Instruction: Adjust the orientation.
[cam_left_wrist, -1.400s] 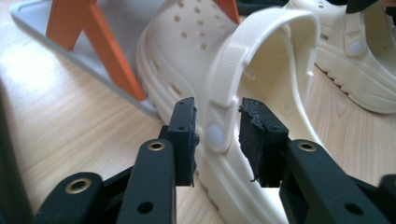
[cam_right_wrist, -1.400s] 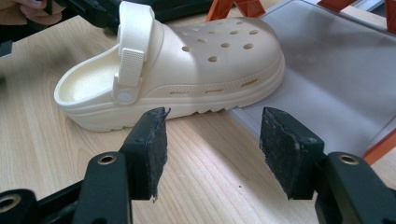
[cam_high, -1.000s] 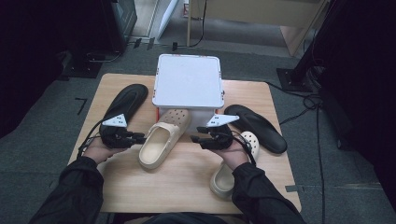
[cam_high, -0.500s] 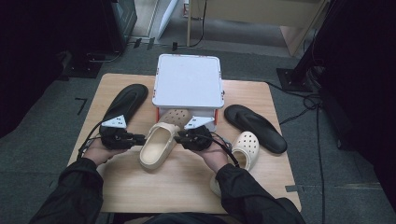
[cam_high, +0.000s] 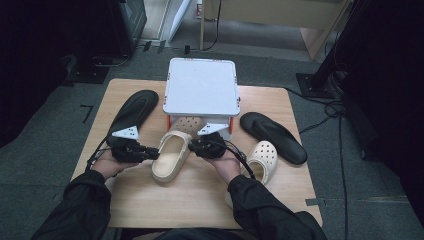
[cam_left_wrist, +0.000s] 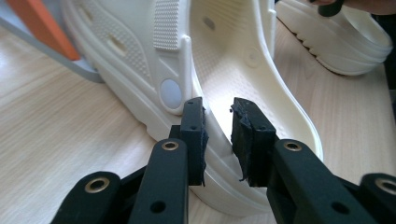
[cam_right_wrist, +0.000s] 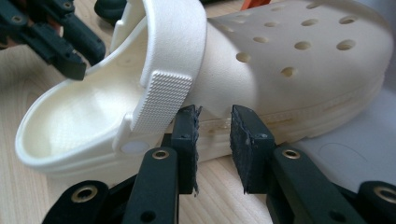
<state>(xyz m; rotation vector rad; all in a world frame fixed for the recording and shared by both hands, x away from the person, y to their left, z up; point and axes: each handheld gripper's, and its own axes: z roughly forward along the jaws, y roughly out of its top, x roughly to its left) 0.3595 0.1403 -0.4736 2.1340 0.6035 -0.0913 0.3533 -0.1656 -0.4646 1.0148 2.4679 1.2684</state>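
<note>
Your left gripper (cam_high: 152, 153) is right at the near side wall of the cream clog (cam_high: 172, 156) in the middle of the wooden table (cam_high: 165, 210), and in the left gripper view its jaws stand narrowly parted astride that wall, one pad (cam_left_wrist: 195, 135) outside and one over the footbed; I cannot tell whether they are pinching it. Your right gripper (cam_high: 191, 148) comes in from the opposite side, and in the right gripper view its jaws are a little apart too, level with the clog's sole edge just below the strap hinge, with nothing caught between them (the pads (cam_right_wrist: 185, 140) look frayed). The clog's perforated toe is tucked under the white box (cam_high: 201, 89) on its orange legs. A second cream clog (cam_high: 262, 160) lies just past your right hand (cam_high: 223, 162). One black sandal (cam_high: 134, 110) sits at the left, another black sandal (cam_high: 272, 136) at the right, well apart.
</note>
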